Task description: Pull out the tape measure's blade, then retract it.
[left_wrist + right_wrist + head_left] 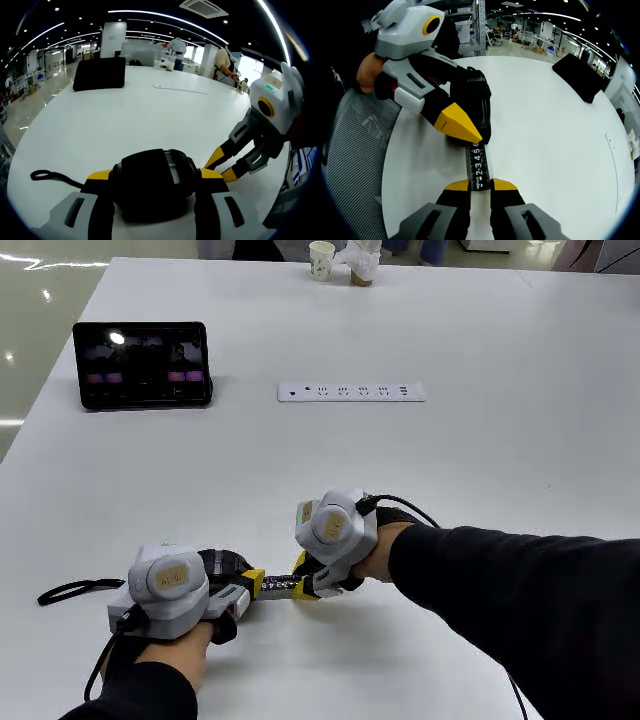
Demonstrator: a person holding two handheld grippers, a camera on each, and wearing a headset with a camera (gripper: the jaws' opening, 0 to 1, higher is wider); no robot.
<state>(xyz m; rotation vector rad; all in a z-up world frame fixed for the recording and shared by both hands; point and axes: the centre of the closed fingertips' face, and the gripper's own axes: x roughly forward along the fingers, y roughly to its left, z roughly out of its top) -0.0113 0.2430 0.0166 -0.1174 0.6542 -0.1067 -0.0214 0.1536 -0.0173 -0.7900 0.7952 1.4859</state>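
Head view, leftmost: what lies by the bench's near edge?

A black wrist strap (70,590) trailing off the tape measure's case (225,568), toward the near-left corner. The left gripper (248,585) is clenched across that case. In the left gripper view its yellow tips hug both flanks of the case (152,182).

How will it handle?

I'd judge the case hard, chunky and fairly weighty, so a grip on the flat flanks suits it. The blade (278,584) looks like thin sprung steel: stiff along its length, slippery, and inclined to snap back. It is best pinched on its flat faces near the free end.

And further right?

The right gripper (303,590) is nipped onto the blade (477,167) at that free end. A short length is drawn out between the two grippers.

Any writing?

Right gripper view: numerals 1 to 6 run along the blade. I can read no brand on the case.
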